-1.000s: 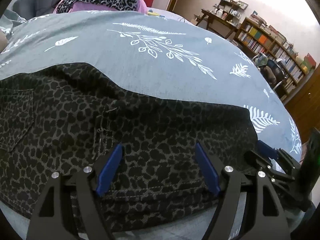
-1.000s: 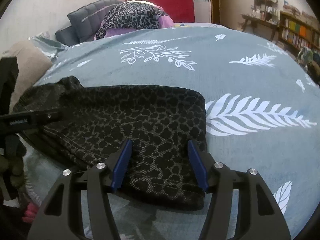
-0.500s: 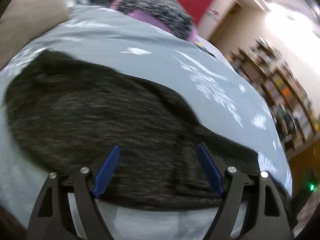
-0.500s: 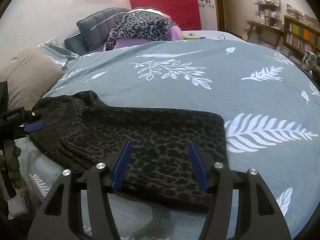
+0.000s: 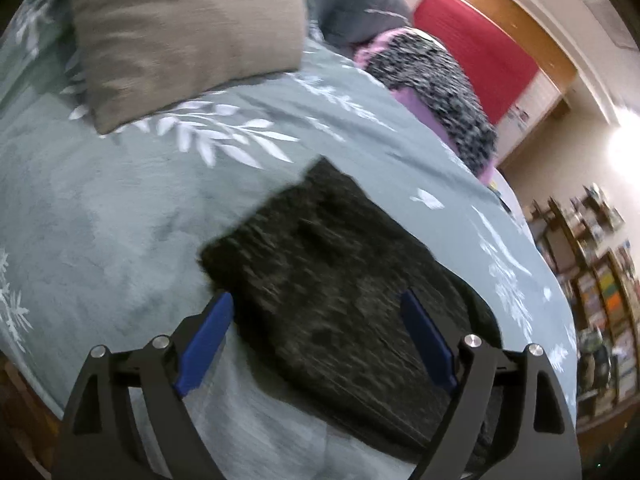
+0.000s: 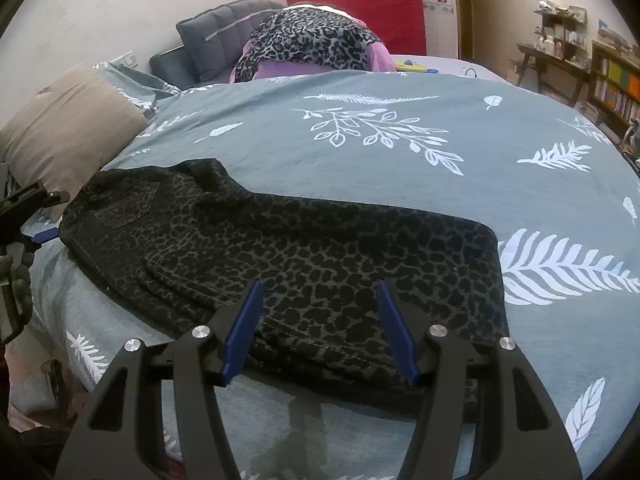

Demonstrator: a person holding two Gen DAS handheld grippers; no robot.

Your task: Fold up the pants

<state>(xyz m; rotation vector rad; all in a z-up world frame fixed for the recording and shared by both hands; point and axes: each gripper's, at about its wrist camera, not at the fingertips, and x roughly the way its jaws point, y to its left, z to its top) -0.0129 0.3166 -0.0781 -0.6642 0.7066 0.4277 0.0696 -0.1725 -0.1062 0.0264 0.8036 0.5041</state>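
While the leopard-print pants (image 6: 304, 248) are lying limp on the bedspread (image 6: 400, 152), just ahead of both tongs, the left gripper (image 5: 316, 340) is being opened, nothing clamped; the right gripper (image 6: 320, 326) is being held apart, empty. Soft, floppy fabric is probably best pinched at hem corners.

You have a bed (image 6: 460, 92) covered by a grey-green duvet printed with white leaves. Folded dark leopard-print pants (image 6: 304, 256) lie flat on it near the front edge, a tan pillow (image 6: 68, 128) rests at its left end, and a heap of leopard and purple cloth (image 6: 312, 44) sits at the far side.
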